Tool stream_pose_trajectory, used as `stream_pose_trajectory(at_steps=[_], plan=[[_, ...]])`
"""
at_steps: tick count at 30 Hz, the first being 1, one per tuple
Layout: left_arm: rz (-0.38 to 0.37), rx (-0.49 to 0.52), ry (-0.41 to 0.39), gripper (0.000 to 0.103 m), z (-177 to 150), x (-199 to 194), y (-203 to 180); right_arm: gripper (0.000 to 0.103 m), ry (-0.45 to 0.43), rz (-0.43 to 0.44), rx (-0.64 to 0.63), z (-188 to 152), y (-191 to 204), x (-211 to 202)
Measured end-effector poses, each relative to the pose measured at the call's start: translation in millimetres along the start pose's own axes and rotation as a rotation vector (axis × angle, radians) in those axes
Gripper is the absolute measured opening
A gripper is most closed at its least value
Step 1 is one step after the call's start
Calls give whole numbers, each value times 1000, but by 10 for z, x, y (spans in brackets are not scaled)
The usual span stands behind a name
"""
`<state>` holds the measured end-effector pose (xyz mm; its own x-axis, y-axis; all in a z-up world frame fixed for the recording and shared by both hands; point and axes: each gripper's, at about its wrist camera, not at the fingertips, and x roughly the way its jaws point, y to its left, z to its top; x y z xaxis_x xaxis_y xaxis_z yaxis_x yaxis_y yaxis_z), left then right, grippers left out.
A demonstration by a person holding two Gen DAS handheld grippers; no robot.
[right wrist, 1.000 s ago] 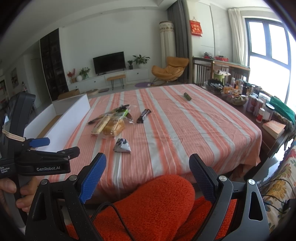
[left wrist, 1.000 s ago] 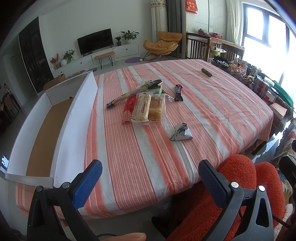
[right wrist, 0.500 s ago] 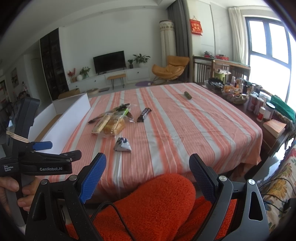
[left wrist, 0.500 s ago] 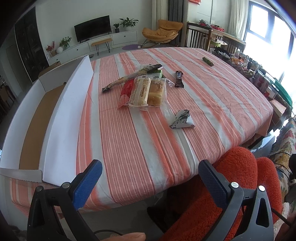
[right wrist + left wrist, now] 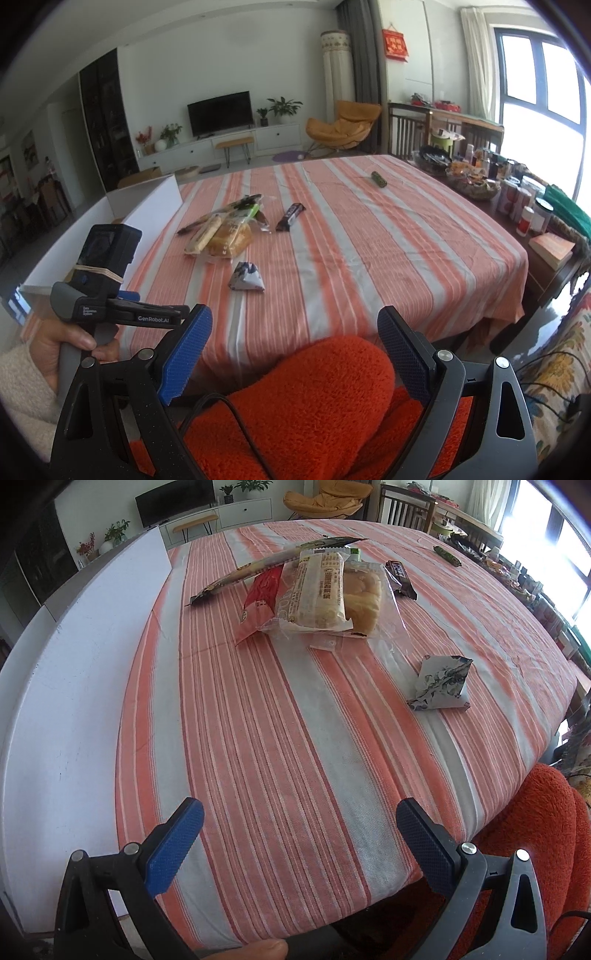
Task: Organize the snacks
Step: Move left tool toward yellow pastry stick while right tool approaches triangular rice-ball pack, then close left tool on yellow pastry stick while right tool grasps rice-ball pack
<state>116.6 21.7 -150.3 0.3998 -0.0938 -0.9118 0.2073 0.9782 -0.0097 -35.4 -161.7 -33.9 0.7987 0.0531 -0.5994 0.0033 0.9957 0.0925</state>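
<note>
I am holding the left tool (image 5: 295, 830) wide apart and empty over the near desk (image 5: 280, 738), lining up on the piled snacks (image 5: 317, 590) ahead; the right tool (image 5: 295, 343), also spread empty, is waiting back over my lap, leaving the white box (image 5: 74, 686) clear for loading

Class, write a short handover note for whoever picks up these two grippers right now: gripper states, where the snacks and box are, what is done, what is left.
Left gripper: open, empty, above the near edge of the striped tablecloth.
Right gripper: open, empty, held back off the table over an orange fuzzy cushion.
Snacks: a pile of bread packets with a long thin packet lying across it, a dark chocolate bar beside it, a triangular foil packet nearer, a small green packet far off.
White box: at the table's left.
Done: no snack gripped yet.
Left: all the snacks.
</note>
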Motion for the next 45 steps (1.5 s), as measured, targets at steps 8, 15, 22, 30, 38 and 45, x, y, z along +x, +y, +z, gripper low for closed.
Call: stream_pose_trajectory(at_steps=[8, 15, 22, 30, 38, 45], plan=[[18, -32, -9, 103, -77, 105, 117, 93, 169, 48, 72, -28, -194, 368], [30, -48, -74, 103, -144, 72, 153, 93, 378, 137, -26, 188, -32, 1097], [23, -34, -104, 103, -182, 61, 160, 93, 509, 252, -16, 362, 255, 2045], [7, -7, -77, 103, -181, 37, 193, 94, 459, 60, -187, 350, 334, 2460], [-49, 46, -164, 103, 385, -263, 148, 95, 383, -8, -136, 302, 177, 2392], [-57, 89, -220, 84, 1195, -131, 13, 95, 377, -4, -133, 341, 152, 2467]])
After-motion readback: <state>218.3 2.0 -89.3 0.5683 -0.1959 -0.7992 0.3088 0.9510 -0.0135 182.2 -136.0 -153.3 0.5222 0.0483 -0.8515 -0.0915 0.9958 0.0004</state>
